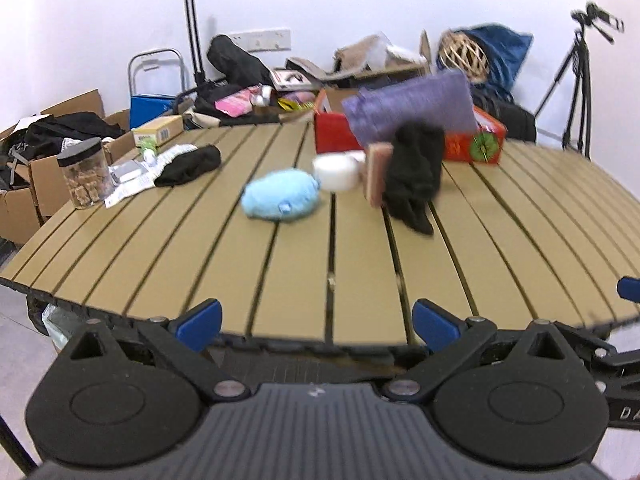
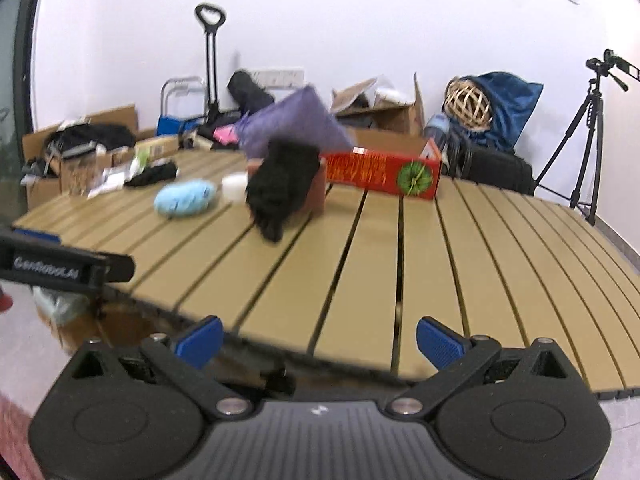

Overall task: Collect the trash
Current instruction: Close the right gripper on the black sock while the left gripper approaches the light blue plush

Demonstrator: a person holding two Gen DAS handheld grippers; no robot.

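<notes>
Left wrist view. My left gripper (image 1: 316,326) hangs at the near edge of the slatted table (image 1: 160,264), jaws spread wide, nothing between them. Ahead, mid-table:
- light blue soft lump (image 1: 280,196), slightly left of centre, long axis running across my line of sight;
- white roll (image 1: 336,172), just behind and right of it;
- pinkish block (image 1: 378,176) on edge, touching a black cloth (image 1: 414,176) draped against it, tail trailing toward me;
- purple sheet (image 1: 412,110), tilted, leaning over a red box (image 1: 472,144);
- far left: clear jar (image 1: 84,174) with dark lid, papers (image 1: 132,180), second black cloth (image 1: 188,165).

Which of these counts as trash I cannot tell for certain; the loose soft pieces mid-table seem the likeliest.

Right wrist view. My right gripper (image 2: 318,342) also sits at the near table edge, jaws wide apart and holding nothing. The left gripper's body shows at the far left of this view. The black cloth lies ahead and left of centre; the blue lump further left; the red box behind, long axis crosswise.

Judgement: the blue lump lies nearer my left gripper, almost straight ahead of it, so a forward reach with jaws across its short width would suit. The black cloth sits between both grippers' lines.
</notes>
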